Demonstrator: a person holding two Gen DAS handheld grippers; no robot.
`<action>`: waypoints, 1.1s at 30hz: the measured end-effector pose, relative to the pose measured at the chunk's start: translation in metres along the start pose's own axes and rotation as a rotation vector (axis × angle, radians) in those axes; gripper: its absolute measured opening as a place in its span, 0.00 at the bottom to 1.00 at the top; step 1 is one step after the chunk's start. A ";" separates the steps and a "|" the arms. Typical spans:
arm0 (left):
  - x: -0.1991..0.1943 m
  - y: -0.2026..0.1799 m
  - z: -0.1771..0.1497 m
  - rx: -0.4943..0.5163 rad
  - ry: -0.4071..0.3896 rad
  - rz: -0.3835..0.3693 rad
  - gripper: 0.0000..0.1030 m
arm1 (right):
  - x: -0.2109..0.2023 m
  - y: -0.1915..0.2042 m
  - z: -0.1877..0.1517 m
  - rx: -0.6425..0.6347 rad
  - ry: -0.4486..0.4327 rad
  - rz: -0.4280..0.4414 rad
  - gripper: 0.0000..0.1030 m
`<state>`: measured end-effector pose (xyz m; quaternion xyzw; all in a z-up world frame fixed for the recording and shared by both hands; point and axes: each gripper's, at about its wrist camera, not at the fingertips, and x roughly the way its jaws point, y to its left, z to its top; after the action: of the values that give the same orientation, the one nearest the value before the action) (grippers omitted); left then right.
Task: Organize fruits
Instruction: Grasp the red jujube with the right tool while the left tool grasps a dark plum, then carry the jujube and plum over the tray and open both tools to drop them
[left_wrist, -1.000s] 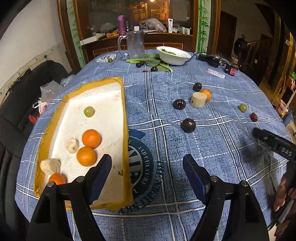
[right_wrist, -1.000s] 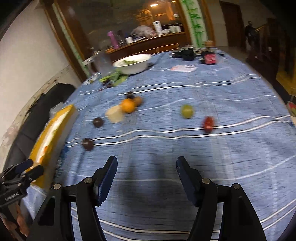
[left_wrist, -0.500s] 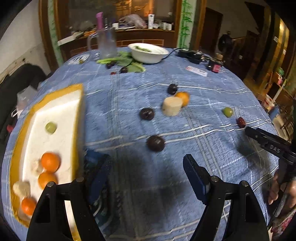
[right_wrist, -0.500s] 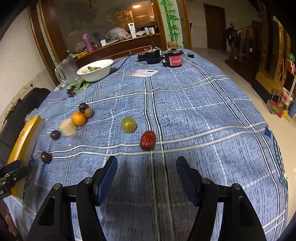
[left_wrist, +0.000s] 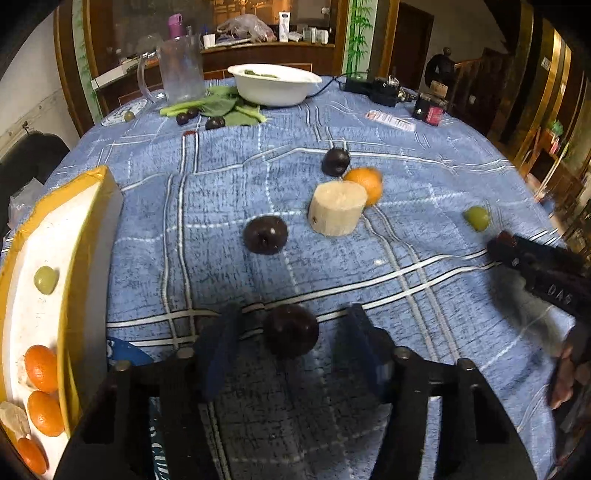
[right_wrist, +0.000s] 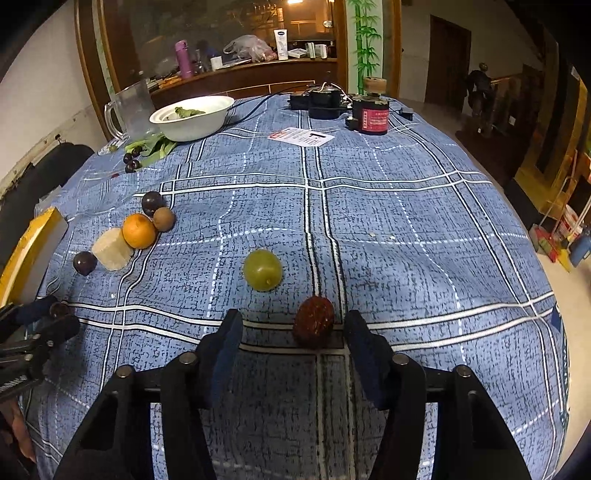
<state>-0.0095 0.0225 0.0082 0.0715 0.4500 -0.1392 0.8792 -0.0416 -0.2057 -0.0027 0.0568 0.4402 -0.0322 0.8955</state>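
Observation:
My left gripper (left_wrist: 291, 336) is open, its jaws on either side of a dark plum (left_wrist: 291, 330) on the blue cloth, not touching it. The yellow-rimmed white tray (left_wrist: 85, 221) at the left holds a green grape (left_wrist: 45, 279) and several oranges (left_wrist: 41, 367). Another plum (left_wrist: 265, 234), a pale cut chunk (left_wrist: 337, 208), an orange (left_wrist: 364, 182) and a third plum (left_wrist: 335, 161) lie beyond. My right gripper (right_wrist: 293, 338) is open around a red date (right_wrist: 314, 323), with a green grape (right_wrist: 262, 270) just beyond it.
A white bowl (left_wrist: 273, 83), a glass jug (left_wrist: 180, 68) and leafy greens (left_wrist: 221, 107) stand at the far edge. Black devices and a red can (right_wrist: 370, 114) sit at the back right, with a paper card (right_wrist: 303, 136). A brown kiwi (right_wrist: 163, 218) lies by the orange.
Both grippers moved forward and down. The left one closed in on the near plum, which now sits between its jaws. The right one reached the red date.

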 end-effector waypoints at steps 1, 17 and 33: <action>-0.001 -0.002 0.000 0.013 -0.005 0.011 0.40 | 0.001 0.002 0.001 -0.012 0.001 -0.008 0.47; -0.065 0.029 -0.011 -0.119 -0.112 -0.060 0.24 | -0.037 0.021 -0.004 -0.020 -0.063 0.121 0.21; -0.125 0.178 -0.027 -0.382 -0.135 0.041 0.25 | -0.097 0.141 -0.001 -0.176 -0.101 0.352 0.22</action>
<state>-0.0447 0.2216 0.0936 -0.0970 0.4066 -0.0380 0.9077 -0.0862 -0.0654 0.0836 0.0527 0.3789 0.1607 0.9098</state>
